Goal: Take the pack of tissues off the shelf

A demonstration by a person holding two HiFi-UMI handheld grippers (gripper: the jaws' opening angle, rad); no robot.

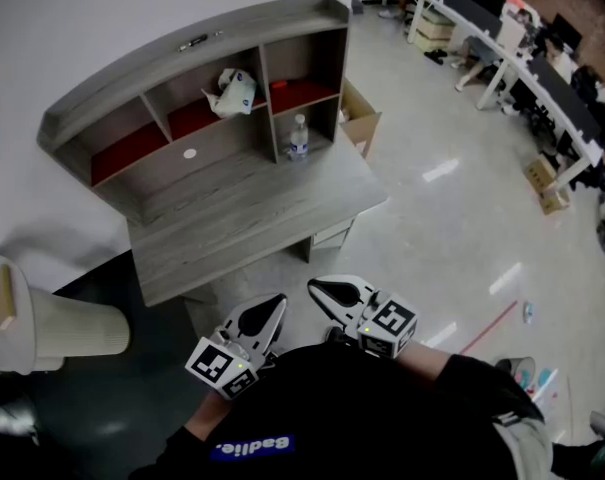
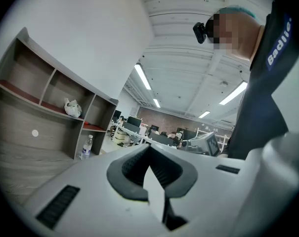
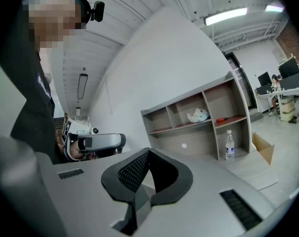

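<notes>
The pack of tissues (image 1: 232, 92) is a crumpled white pack with blue print. It lies on the red board in the middle compartment of the grey shelf unit (image 1: 197, 43), which stands on a desk (image 1: 252, 218). The pack also shows in the left gripper view (image 2: 72, 107) and the right gripper view (image 3: 197, 115). Both grippers are held close to the person's body, well short of the desk. My left gripper (image 1: 275, 303) (image 2: 149, 149) is shut with nothing in it. My right gripper (image 1: 317, 288) (image 3: 149, 152) is shut and empty too.
A water bottle (image 1: 298, 136) stands on the desk under the right compartment. An open cardboard box (image 1: 360, 118) sits on the floor to the right of the desk. A pale ribbed cylinder (image 1: 52, 323) stands at the left. Office desks (image 1: 522, 58) with people fill the far right.
</notes>
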